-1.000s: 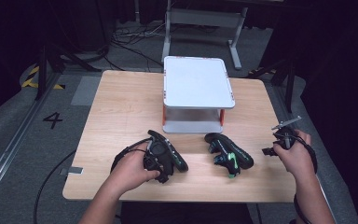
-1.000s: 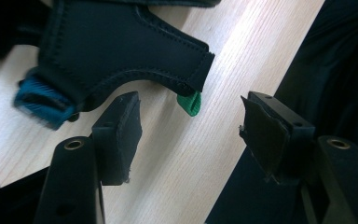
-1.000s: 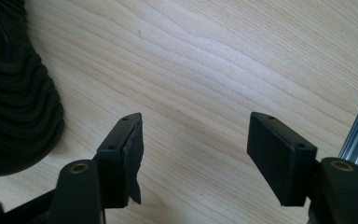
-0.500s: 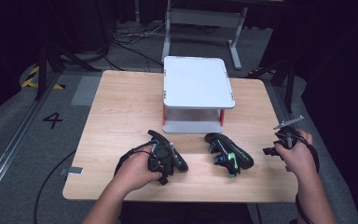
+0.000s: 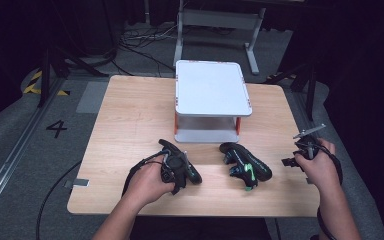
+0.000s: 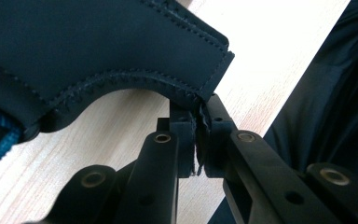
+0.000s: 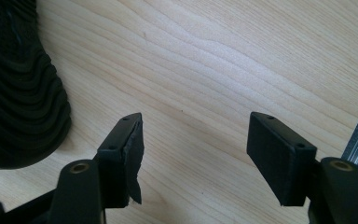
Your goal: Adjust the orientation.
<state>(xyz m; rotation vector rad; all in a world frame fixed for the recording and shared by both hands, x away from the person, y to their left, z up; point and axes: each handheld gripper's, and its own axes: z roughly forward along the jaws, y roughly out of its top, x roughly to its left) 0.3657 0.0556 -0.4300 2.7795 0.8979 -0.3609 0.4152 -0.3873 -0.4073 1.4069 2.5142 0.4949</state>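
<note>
Left shoe (image 5: pixel 180 167): black, on wooden table (image 5: pixel 130 120), front-left, before white two-tier rack (image 5: pixel 211 95). Left gripper (image 6: pixel 198 140): jaws just closed, clamped on shoe's stitched edge. Second shoe (image 5: pixel 245 165): just right, untouched. Right gripper (image 7: pixel 196 154): jaws apart, empty, over table's right edge.

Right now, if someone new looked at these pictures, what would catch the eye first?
First, the white two-level shelf with orange posts, standing at the far middle of the wooden table. Then two black shoes near the front edge: the left gripper is shut on the collar edge of the left shoe, while the right shoe lies free and the right gripper waits open.
</note>
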